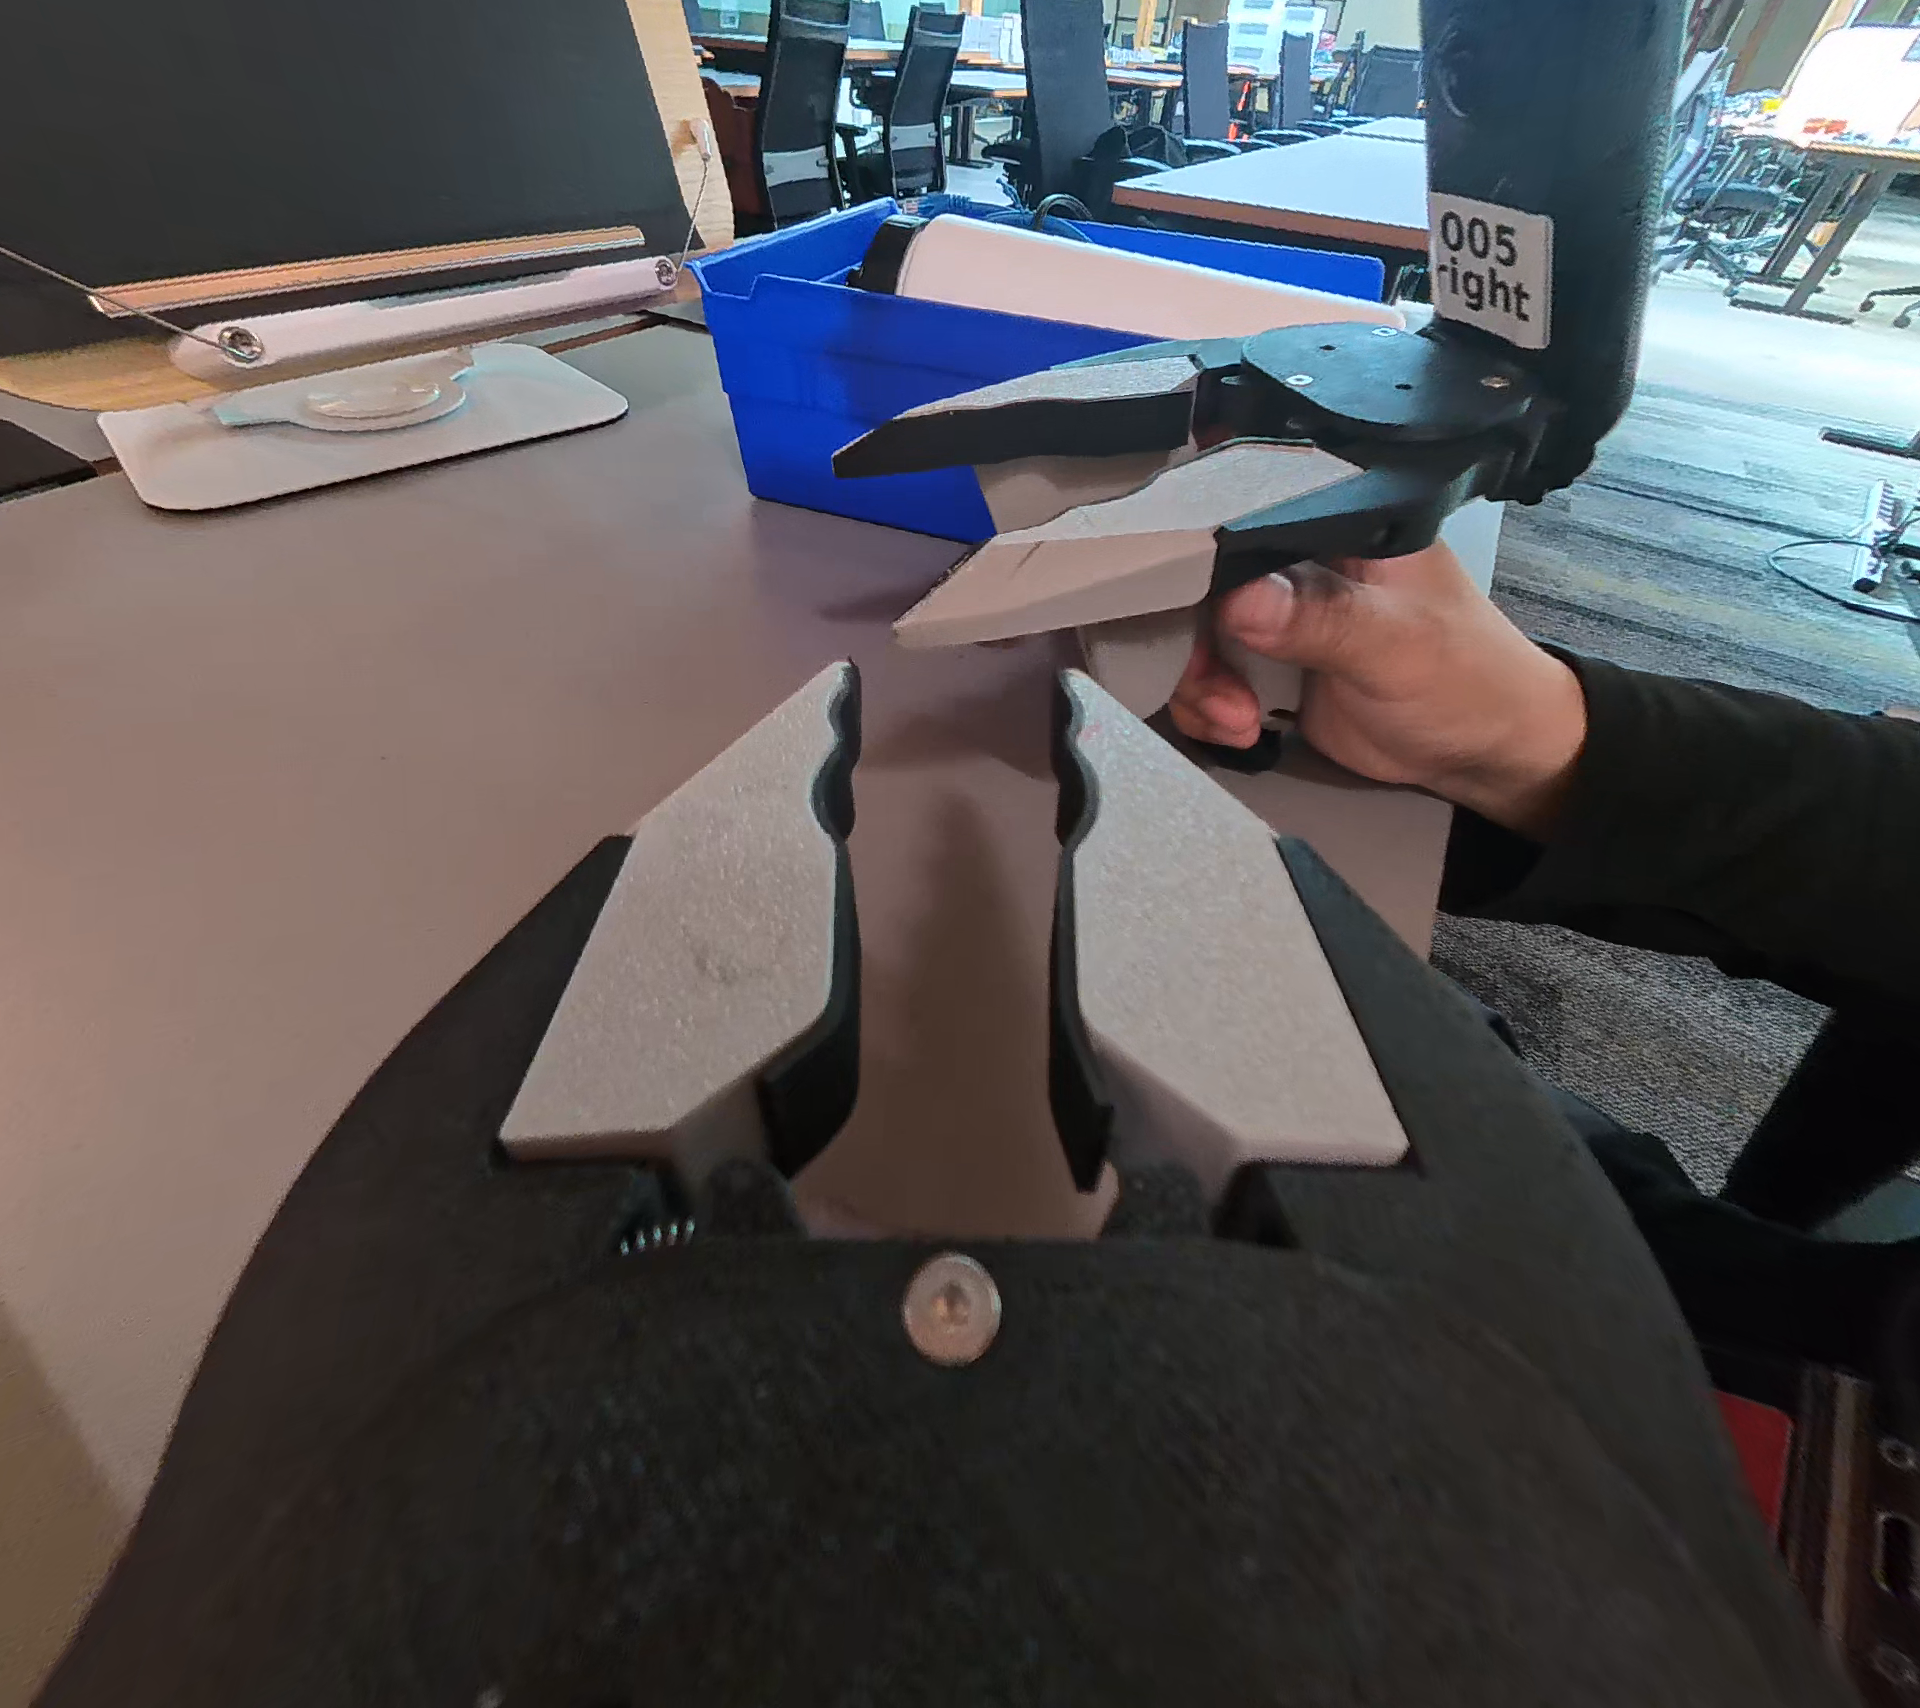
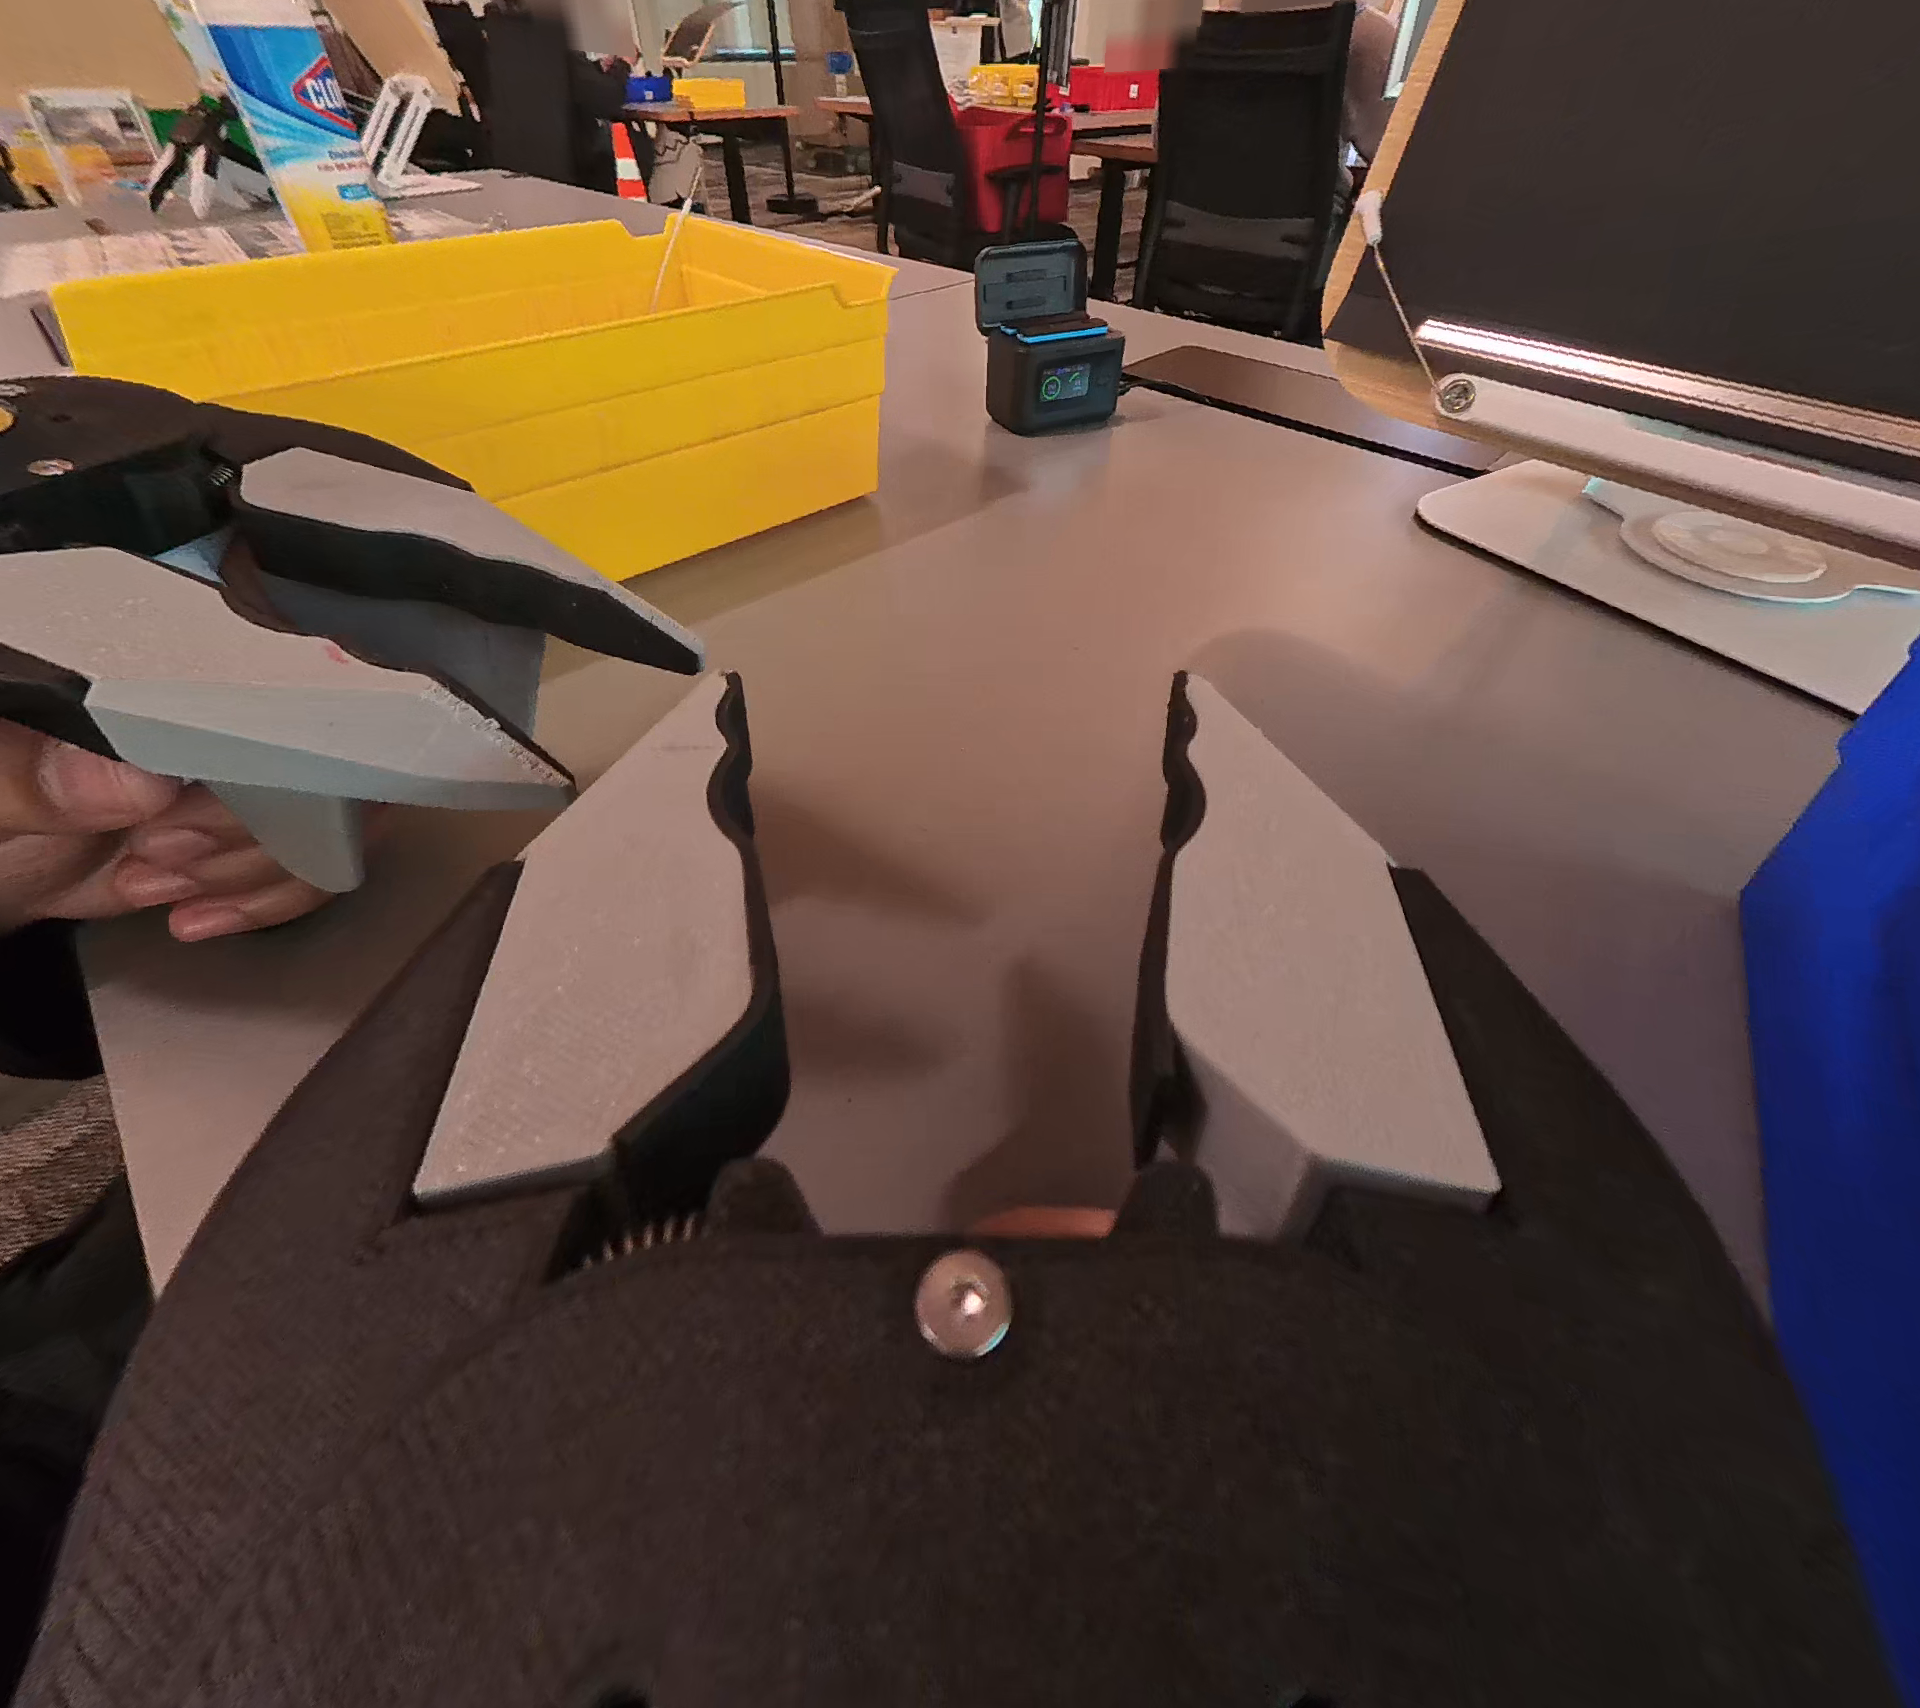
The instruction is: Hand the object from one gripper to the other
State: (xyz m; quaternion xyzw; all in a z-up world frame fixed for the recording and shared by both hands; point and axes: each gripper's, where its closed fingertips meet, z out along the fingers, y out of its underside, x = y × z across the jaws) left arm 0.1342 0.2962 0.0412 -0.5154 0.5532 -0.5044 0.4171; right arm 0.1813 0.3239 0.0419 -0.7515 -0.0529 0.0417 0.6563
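Both the left gripper (image 1: 956,702) and right gripper (image 2: 951,702) hover with jaws apart and empty; the likely object, a white bottle (image 1: 1091,276), lies lengthwise in the far blue bin (image 1: 831,380), nearer the right gripper.

Right gripper (image 2: 956,692) hovers over the grey table (image 2: 987,536), jaws spread wide, nothing between them. Left gripper (image 2: 634,723), also parted and empty, sits just left of it, nearly touching its left fingertip. Beyond the right gripper: yellow bin (image 2: 540,380) far left, small black charger case (image 2: 1049,370) straight ahead.
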